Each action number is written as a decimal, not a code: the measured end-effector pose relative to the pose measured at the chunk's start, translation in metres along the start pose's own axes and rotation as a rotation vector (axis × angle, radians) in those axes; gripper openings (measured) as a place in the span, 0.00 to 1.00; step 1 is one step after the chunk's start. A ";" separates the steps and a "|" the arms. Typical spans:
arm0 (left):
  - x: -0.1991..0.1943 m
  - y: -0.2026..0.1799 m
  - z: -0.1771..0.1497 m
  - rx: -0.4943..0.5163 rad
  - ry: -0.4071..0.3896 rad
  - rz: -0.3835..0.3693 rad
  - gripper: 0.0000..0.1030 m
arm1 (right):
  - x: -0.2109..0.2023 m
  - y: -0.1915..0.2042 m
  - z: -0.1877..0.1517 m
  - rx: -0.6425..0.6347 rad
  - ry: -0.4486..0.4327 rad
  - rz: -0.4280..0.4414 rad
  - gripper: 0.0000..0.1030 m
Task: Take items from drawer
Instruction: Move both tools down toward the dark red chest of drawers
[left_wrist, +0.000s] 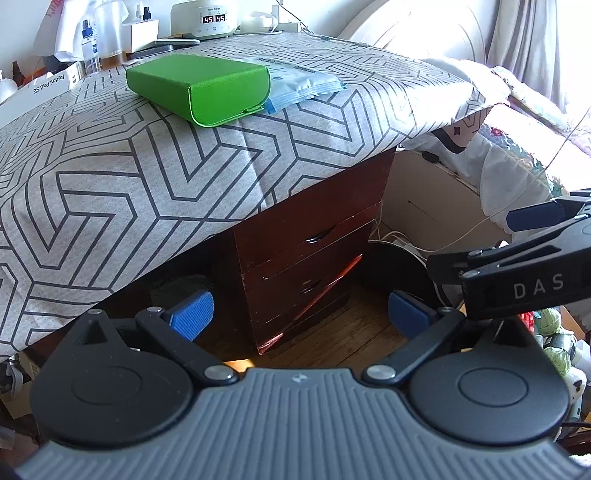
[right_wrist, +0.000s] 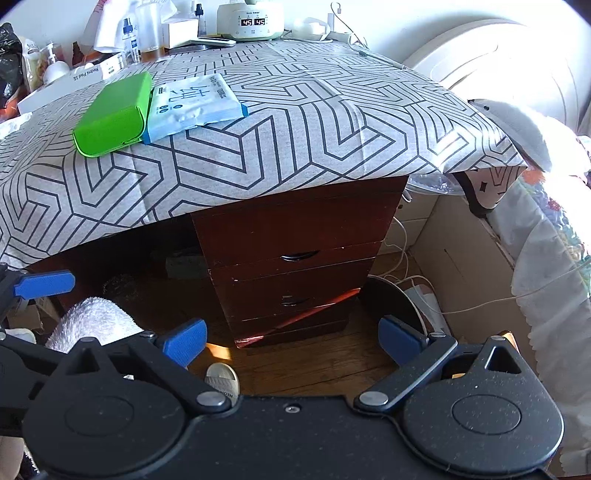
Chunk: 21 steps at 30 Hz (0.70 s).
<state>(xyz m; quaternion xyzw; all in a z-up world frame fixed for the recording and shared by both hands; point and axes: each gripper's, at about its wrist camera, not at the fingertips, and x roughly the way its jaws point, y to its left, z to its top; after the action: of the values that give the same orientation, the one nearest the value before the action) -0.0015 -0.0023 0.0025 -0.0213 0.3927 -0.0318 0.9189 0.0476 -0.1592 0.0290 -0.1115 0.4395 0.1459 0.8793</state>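
A dark red-brown drawer unit stands under the table; its drawers are shut, with curved handles on the middle drawer and the one below. A green case and a blue-white packet lie on the patterned tablecloth above. My left gripper is open and empty, in front of the unit. My right gripper is open and empty, facing the drawers. The right gripper also shows at the right edge of the left wrist view.
The patterned tablecloth overhangs the table edge. A kettle base with a display, bottles and a white box stand at the back. Cardboard and white cables are right of the unit. A white towel lies lower left.
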 end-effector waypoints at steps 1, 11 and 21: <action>0.001 0.001 0.000 -0.003 0.003 -0.004 1.00 | 0.000 0.000 0.000 -0.001 0.000 0.000 0.98; 0.009 0.006 -0.001 -0.036 0.025 -0.040 1.00 | 0.009 -0.003 0.001 0.044 0.042 -0.033 0.98; 0.058 0.006 -0.005 -0.082 0.119 -0.103 1.00 | 0.040 -0.018 -0.008 0.178 0.125 0.054 0.98</action>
<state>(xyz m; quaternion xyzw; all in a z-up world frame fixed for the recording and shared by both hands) 0.0348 -0.0009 -0.0429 -0.0769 0.4461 -0.0640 0.8894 0.0708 -0.1720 -0.0070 -0.0300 0.5075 0.1229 0.8523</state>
